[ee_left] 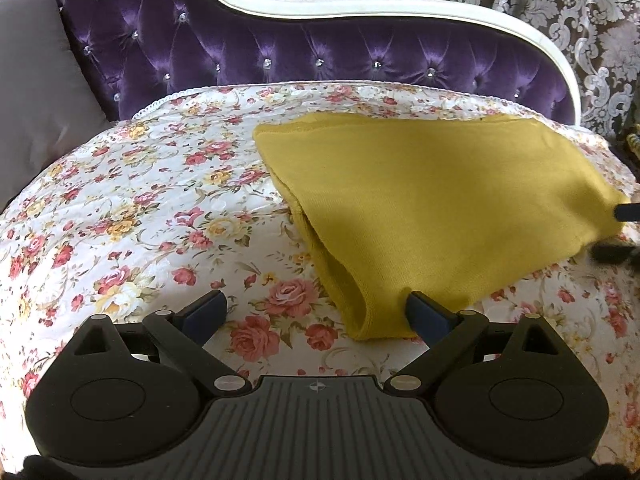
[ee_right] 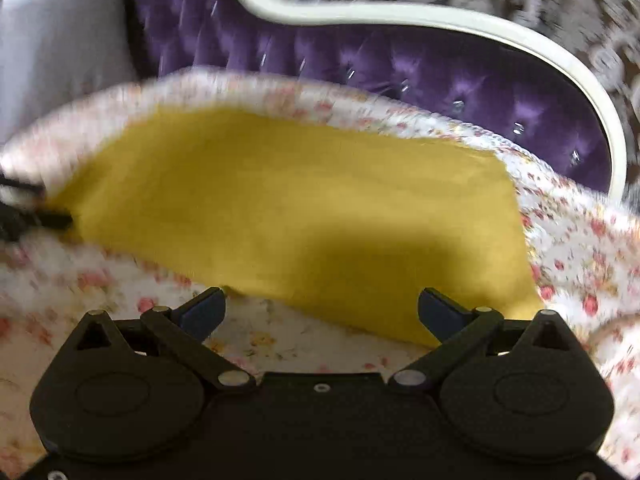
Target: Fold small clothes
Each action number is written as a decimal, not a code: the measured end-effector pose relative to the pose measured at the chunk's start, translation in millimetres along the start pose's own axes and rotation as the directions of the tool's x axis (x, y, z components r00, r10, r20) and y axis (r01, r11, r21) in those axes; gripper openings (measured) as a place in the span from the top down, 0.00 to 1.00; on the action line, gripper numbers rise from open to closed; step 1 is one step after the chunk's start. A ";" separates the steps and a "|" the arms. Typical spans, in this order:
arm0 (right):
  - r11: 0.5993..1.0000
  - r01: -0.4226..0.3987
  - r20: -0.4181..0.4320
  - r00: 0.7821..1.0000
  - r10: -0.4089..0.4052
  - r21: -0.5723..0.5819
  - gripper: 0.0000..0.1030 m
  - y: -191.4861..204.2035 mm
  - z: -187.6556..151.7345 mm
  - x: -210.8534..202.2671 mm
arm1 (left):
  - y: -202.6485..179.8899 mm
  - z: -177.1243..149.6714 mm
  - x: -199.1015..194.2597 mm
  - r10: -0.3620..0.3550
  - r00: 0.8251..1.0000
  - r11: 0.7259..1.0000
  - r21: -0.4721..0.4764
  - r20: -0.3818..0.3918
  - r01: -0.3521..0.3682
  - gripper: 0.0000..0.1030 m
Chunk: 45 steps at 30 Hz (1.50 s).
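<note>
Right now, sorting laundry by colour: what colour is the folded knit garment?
Mustard yellow, plain; the knit garment shows sharpest in the left wrist view.

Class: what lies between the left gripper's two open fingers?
In the left wrist view, only floral bedspread; the yellow garment sits beside the left gripper.

Black grippers with ribbed base, silver pivot screws, navy fingers (ee_left: 424, 314).

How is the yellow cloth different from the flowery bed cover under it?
The yellow cloth is one plain colour, while the flowery bed cover has red and yellow roses on white. The cloth is smaller and folded over on itself, with layered edges at its left side; the cover is spread wide across the bed. The cloth lies on top, the cover underneath. Both are soft fabric lying in front of the purple headboard.
</note>
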State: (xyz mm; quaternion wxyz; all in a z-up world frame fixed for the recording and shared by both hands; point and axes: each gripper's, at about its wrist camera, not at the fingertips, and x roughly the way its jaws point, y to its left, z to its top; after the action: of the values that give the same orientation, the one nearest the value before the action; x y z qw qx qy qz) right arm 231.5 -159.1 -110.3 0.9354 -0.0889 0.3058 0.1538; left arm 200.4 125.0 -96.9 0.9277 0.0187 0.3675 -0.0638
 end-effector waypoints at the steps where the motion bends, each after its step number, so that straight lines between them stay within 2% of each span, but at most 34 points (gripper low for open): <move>1: 0.997 -0.034 0.039 0.999 0.032 0.070 0.01 -14.3 -0.6 -9.4 | 0.1 0.0 0.1 0.000 1.000 1.000 -0.001 0.000 0.000 0.06; 3: 0.973 -0.084 0.111 0.992 0.061 0.213 0.01 -45.6 -2.3 -25.2 | -0.2 0.1 0.5 0.002 1.000 1.000 0.000 -0.002 -0.002 0.06; 6: 0.922 -0.132 0.167 0.983 0.075 0.365 0.01 -87.6 -6.7 -36.4 | -0.5 0.1 0.7 0.002 1.000 1.000 0.000 -0.003 -0.002 0.05; 10: 0.857 -0.213 0.208 0.970 0.127 0.469 0.01 -134.9 -10.2 -31.2 | -0.5 0.2 0.5 0.004 1.000 1.000 0.001 -0.003 -0.004 0.05; 17: 0.821 -0.269 0.170 0.963 0.211 0.503 0.01 -173.1 -7.4 8.9 | -0.7 0.1 1.5 0.004 1.000 1.000 0.001 -0.005 -0.004 0.05; 21: 0.800 -0.319 0.152 0.947 0.281 0.509 0.00 -179.1 -9.1 30.1 | -0.9 0.4 2.0 0.005 1.000 1.000 0.001 -0.007 -0.005 0.05; 23: 0.792 -0.347 0.175 0.938 0.300 0.502 0.00 -182.0 -6.1 36.3 | -1.0 0.4 1.9 0.004 1.000 1.000 0.000 -0.006 -0.004 0.05; 26: 0.754 -0.403 0.214 0.915 0.342 0.519 0.00 -187.1 0.6 46.0 | -0.7 0.4 2.1 0.003 1.000 1.000 -0.003 -0.008 -0.003 0.05; 31: 0.740 -0.443 0.228 0.896 0.381 0.505 0.00 -190.9 13.7 64.9 | -0.9 0.6 1.8 0.004 1.000 1.000 -0.003 -0.010 -0.004 0.05; 34: 0.712 -0.471 0.244 0.881 0.404 0.521 0.00 -196.8 15.7 71.0 | -1.2 0.9 1.7 0.004 1.000 1.000 -0.003 -0.010 -0.004 0.05; 36: 0.707 -0.470 0.235 0.881 0.410 0.529 0.02 -198.1 16.5 71.2 | -1.1 1.0 1.7 0.004 1.000 1.000 -0.004 -0.010 -0.004 0.05; 40: 0.748 -0.384 0.164 0.921 0.353 0.541 0.03 -191.5 20.7 65.2 | -1.4 1.2 1.4 0.005 1.000 1.000 -0.004 -0.010 -0.005 0.05; 41: 0.751 -0.376 0.160 0.924 0.347 0.542 0.06 -189.8 21.1 64.5 | -1.5 1.2 1.3 0.005 1.000 1.000 -0.004 -0.010 -0.005 0.05; 43: 0.761 -0.355 0.143 0.932 0.333 0.543 0.39 -186.5 21.7 64.5 | -1.8 1.2 1.0 0.005 1.000 1.000 -0.005 -0.010 -0.005 0.05; 44: 0.773 -0.334 0.130 0.940 0.315 0.540 0.47 -185.3 22.2 64.1 | -2.0 1.0 0.8 0.005 1.000 1.000 -0.006 -0.009 -0.005 0.05; 45: 0.785 -0.313 0.119 0.948 0.296 0.535 0.62 -184.7 22.7 63.4 | -2.1 0.9 0.6 0.005 1.000 1.000 -0.008 -0.008 -0.005 0.06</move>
State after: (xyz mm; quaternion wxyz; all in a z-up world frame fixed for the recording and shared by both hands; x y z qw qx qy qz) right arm 355.6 -311.4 -116.8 0.8884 0.2348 0.3339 0.2099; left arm 201.1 122.8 -96.6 0.9264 0.0163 0.3715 -0.0599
